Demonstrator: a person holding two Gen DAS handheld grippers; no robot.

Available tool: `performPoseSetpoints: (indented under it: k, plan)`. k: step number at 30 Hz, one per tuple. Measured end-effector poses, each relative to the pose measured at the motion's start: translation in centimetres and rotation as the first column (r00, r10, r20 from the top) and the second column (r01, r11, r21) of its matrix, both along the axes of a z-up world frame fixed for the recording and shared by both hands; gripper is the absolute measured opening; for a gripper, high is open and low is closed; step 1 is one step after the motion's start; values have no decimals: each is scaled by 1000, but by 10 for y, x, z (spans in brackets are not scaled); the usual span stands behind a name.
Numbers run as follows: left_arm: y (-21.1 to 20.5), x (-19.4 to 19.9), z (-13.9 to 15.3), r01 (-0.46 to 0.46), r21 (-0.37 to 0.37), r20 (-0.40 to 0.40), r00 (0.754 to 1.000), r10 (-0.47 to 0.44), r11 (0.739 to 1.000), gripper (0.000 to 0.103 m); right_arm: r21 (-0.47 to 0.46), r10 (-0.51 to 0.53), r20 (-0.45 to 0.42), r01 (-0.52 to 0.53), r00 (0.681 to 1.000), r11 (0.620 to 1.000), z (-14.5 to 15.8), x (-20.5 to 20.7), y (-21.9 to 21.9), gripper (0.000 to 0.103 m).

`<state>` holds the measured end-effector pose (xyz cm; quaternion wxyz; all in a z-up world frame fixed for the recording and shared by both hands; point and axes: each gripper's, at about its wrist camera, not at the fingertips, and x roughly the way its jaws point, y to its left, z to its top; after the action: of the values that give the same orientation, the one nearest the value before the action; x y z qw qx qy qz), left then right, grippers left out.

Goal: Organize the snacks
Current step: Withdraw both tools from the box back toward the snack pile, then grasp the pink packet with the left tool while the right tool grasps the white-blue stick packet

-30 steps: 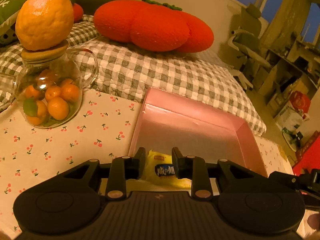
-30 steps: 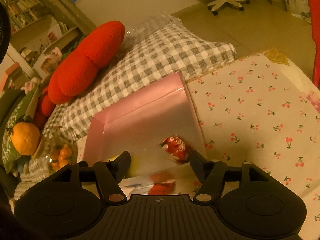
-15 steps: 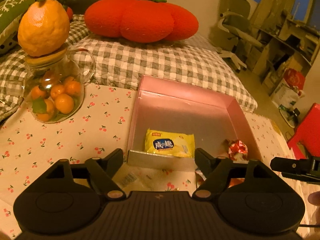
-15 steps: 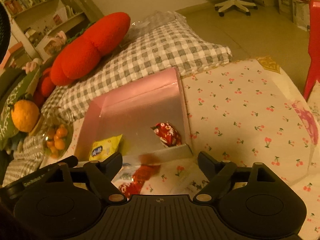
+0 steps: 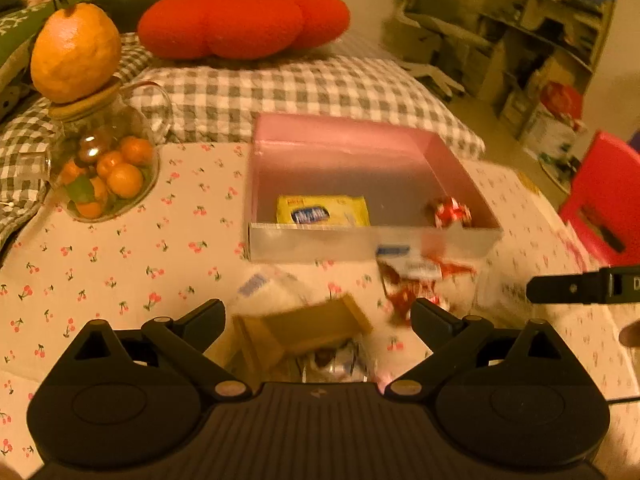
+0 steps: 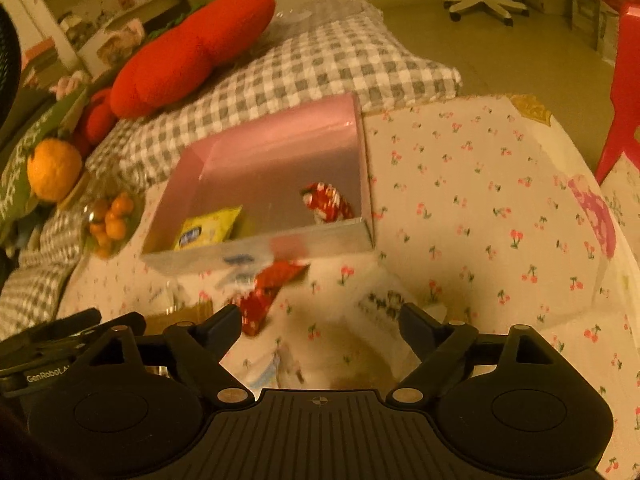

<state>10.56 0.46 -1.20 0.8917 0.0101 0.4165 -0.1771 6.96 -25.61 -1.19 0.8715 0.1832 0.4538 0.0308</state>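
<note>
A pink box [image 5: 360,136] [image 6: 280,128] sits on the cherry-print table. A yellow snack packet [image 5: 322,211] [image 6: 208,227] and a red wrapped snack [image 5: 452,212] [image 6: 328,202] lie inside it. Loose snacks lie before the box: a red packet [image 5: 416,280] [image 6: 272,288], a white packet [image 5: 268,288] and a tan packet [image 5: 304,328]. My left gripper [image 5: 318,314] is open and empty above the tan packet. My right gripper [image 6: 320,320] is open and empty above a white packet [image 6: 380,300].
A glass jar of small oranges [image 5: 104,176] [image 6: 110,220] with a large orange [image 5: 76,52] on its lid stands left of the box. A checked cushion [image 5: 288,92] and red plush [image 5: 244,20] lie behind. A red chair [image 5: 600,200] stands to the right.
Both grippers pulled back from the box toward the table's near side. The left gripper opened and left the yellow packet in the box. Loose snacks came into view.
</note>
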Motion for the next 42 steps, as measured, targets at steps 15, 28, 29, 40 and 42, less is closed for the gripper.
performPoseSetpoints:
  k: [15,28,29,40,42]
  plan:
    - [12,-35,-14,205,37,21,978,-206,978,89,135,2,-121,15,993,991,-13,-12,30,88]
    - [14,-53,-29,348,61,-15,937,-348,936,63,-23,10,-153,-13,988,1000,-36,4,83,88]
    - [14,-53,-30,352,68,-15,936,-352,933,63,-46,13,-153,-20,988,999,-38,4,85,88]
    - [6,-61,-36,414,106,-39,910,-412,904,57,-214,210,-154,-241,965,947,-44,-19,84,88]
    - [4,-64,-37,430,117,-42,903,-428,895,57,-239,248,-146,-277,958,931,-43,-25,83,88]
